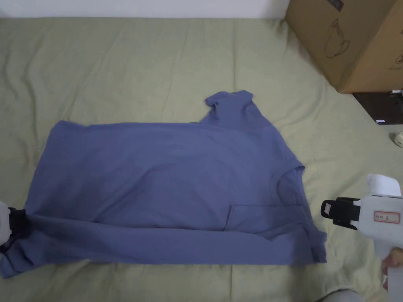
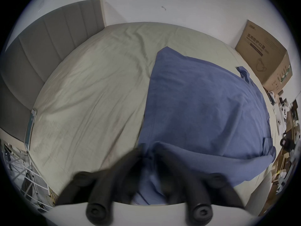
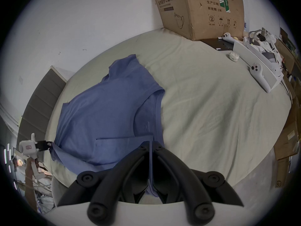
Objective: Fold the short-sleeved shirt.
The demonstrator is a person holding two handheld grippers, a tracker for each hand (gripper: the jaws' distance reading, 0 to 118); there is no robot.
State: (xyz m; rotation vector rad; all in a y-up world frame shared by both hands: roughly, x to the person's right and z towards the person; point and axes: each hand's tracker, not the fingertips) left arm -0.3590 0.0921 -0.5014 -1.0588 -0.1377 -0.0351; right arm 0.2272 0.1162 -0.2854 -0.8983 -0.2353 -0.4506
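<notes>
Two grippers working: left gripper [image 1: 17,222] pinching shirt [image 1: 165,173] hem corner; right gripper [image 1: 328,209] hanging jaws-together beside collar edge, bedsheet [image 1: 118,59] lying bare beyond.

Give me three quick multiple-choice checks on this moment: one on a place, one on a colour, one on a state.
1. Where is the box?
A. At the far right corner of the bed
B. In the middle of it
C. At its near left corner

2. What colour is the shirt?
A. Green
B. Blue
C. White

3. What state is the left tool in?
A. Open, above the cloth
B. Shut on nothing, off to one side
C. Shut on the shirt's edge

Answers:
1 A: in the head view the box sits at the top right, by the wall.
2 B: the shirt is blue on a pale green sheet.
3 C: in the left gripper view cloth is bunched between the closed jaws.
</notes>
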